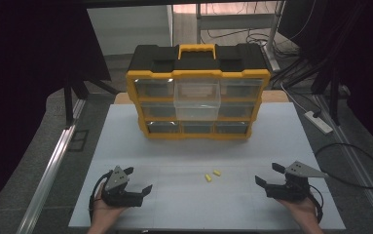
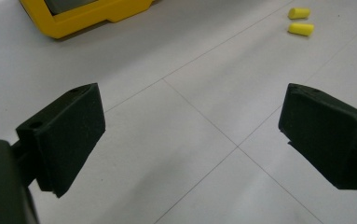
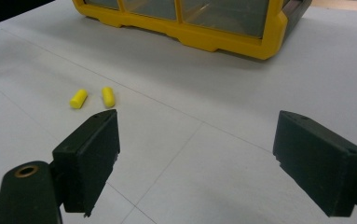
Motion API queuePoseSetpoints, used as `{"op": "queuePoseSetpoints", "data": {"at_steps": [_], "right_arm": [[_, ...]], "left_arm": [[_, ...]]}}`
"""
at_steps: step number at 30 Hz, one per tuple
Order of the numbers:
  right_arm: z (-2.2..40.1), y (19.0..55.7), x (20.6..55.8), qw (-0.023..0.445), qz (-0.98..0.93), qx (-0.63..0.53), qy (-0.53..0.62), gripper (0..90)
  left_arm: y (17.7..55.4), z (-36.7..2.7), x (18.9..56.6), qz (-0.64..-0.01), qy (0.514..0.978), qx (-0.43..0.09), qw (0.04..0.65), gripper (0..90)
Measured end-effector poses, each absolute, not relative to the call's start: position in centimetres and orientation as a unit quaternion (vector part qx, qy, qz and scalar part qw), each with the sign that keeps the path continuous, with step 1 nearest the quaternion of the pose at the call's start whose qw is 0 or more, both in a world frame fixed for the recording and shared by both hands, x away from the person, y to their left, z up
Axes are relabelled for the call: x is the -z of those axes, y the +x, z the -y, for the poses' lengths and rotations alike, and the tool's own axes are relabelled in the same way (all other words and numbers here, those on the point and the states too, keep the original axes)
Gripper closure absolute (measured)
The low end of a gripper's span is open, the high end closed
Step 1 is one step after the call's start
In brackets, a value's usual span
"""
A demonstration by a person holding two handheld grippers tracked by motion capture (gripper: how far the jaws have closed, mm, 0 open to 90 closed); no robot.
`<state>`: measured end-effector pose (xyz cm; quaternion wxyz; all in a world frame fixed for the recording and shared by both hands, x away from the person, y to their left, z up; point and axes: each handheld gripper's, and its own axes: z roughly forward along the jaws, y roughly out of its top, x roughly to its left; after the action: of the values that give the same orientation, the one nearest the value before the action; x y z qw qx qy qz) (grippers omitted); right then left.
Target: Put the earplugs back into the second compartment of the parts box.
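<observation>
Both tongs [image 1: 138, 181] [image 1: 268, 174] low, agape, inward-angled

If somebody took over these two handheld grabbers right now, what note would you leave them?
Left gripper: jaws open, nothing between them, low at the near left of the white table.
Right gripper: jaws open, nothing between them, near right.
Two yellow earplugs lie loose on the table between the grippers, untouched.
Yellow drawer organizer stands at the far side; its top middle drawer is pulled out.
Done: drawer open. Left, probably: put the earplugs into it.
</observation>
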<state>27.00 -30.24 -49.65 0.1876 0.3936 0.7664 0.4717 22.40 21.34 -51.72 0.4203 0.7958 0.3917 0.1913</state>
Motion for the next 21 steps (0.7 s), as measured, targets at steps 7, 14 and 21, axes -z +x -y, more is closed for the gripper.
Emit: {"op": "queuePoseSetpoints", "data": {"at_steps": [7, 14, 21], "right_arm": [[29.9, 27.0, 49.4, 0.190, -0.767, -0.466, 0.397, 15.1], [29.4, 27.5, 49.6, 0.195, -0.774, -0.458, 0.392, 16.0], [29.2, 27.3, 49.5, 0.190, -0.778, -0.456, 0.388, 16.4]], "left_arm": [[22.5, -21.5, 52.0, -0.389, 0.798, -0.191, 0.418, 7.5], [22.7, -21.1, 52.1, -0.382, 0.805, -0.186, 0.414, 7.5], [22.9, -21.0, 52.1, -0.384, 0.806, -0.187, 0.411, 7.6]]}}
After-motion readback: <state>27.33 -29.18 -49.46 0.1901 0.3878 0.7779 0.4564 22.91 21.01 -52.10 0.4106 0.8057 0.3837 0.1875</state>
